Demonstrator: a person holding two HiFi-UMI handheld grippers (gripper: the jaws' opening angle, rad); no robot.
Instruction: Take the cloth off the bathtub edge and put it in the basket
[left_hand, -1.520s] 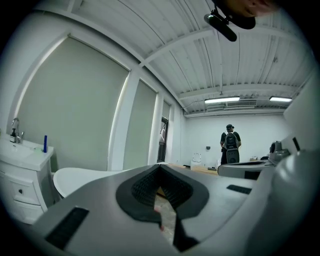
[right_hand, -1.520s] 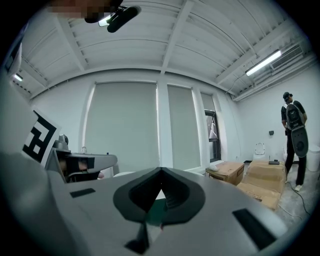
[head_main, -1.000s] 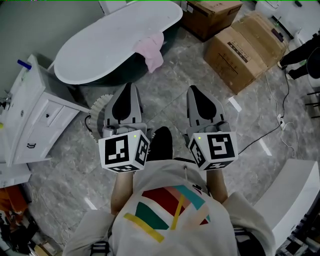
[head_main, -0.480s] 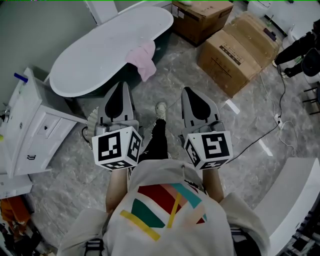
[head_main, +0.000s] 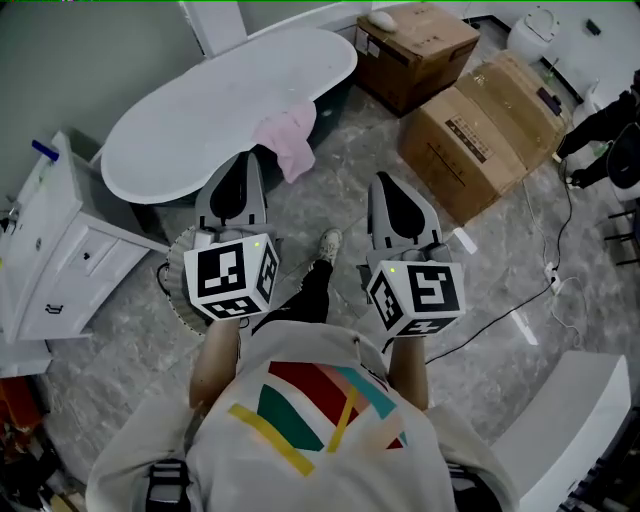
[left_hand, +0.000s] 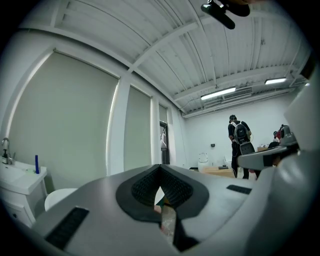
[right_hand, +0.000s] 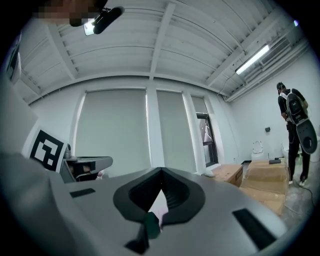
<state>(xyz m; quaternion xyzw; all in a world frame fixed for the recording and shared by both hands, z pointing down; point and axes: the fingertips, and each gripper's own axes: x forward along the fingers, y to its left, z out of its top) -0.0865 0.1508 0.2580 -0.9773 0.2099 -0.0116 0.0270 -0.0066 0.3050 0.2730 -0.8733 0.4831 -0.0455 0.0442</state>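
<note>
Nothing of the task done so far, judging by the head view: no lift, no carry, no drop. Pink cloth (head_main: 285, 140) draped over the near rim of the bathtub (head_main: 200, 110), at 12 o'clock in that view, one end hanging down the outer wall. Left gripper (head_main: 244, 162) just short of it, with the cloth at 1 o'clock from the tips; right gripper (head_main: 387, 183) farther off, with the cloth at 10 o'clock. Both pairs of jaws shut tight, pads meeting, gripping nothing. Left to do: open, close on the cloth, pull it off the rim, bring it to the basket (head_main: 172, 285) at 7 o'clock from the cloth, let go. As for containers: white ribbed basket on the floor under the left gripper's marker cube, mostly covered, contents impossible to tell; tub showing nothing but the cloth on its edge; two cardboard boxes (head_main: 480, 115) at 2 o'clock, both closed, a small white object (head_main: 383, 20) lying on the farther one.
</note>
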